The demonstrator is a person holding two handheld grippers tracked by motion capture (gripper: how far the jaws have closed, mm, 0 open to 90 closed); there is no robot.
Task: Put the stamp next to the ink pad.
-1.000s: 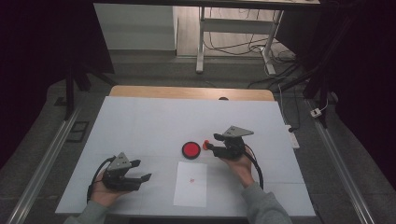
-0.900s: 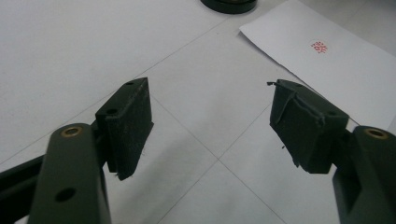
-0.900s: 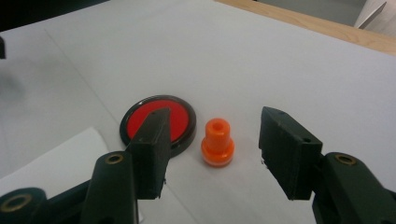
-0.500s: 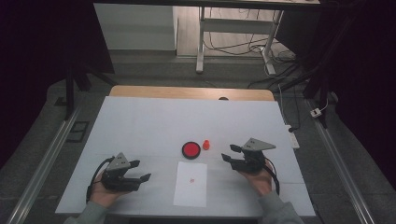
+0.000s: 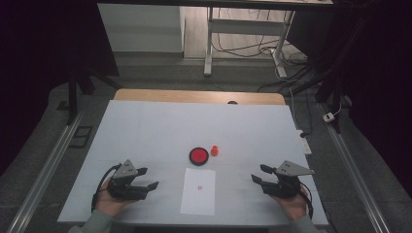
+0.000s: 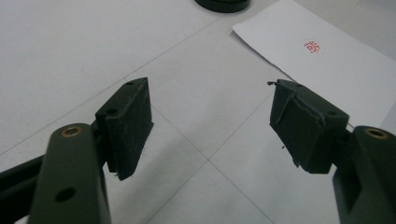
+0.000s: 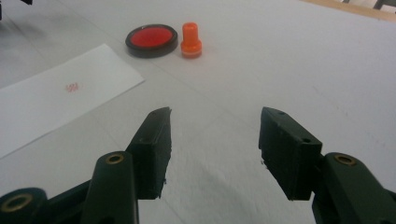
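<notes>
A small orange stamp point(image 5: 214, 150) point(image 7: 191, 40) stands upright on the white table, right beside a round black ink pad point(image 5: 198, 156) point(image 7: 152, 40) with a red centre. Just in front of them lies a white sheet of paper point(image 5: 199, 191) point(image 7: 51, 102) point(image 6: 327, 60) with a small red stamp mark near its middle. My left gripper point(image 5: 149, 178) point(image 6: 210, 126) rests near the front left of the table, open and empty, jaws pointing toward the paper. At the front right my right gripper point(image 5: 260, 174) point(image 7: 212, 144) is open with nothing between its jaws, well away from the stamp.
The white table surface point(image 5: 160, 126) has a wooden strip point(image 5: 194, 96) along its far edge. Metal rails point(image 5: 43, 170) run along both sides. A desk frame and cables point(image 5: 243, 43) stand on the floor beyond the table.
My right gripper has drawn back from the stamp toward the front right of the table, leaving the stamp standing beside the ink pad. The left gripper has stayed where it was.
</notes>
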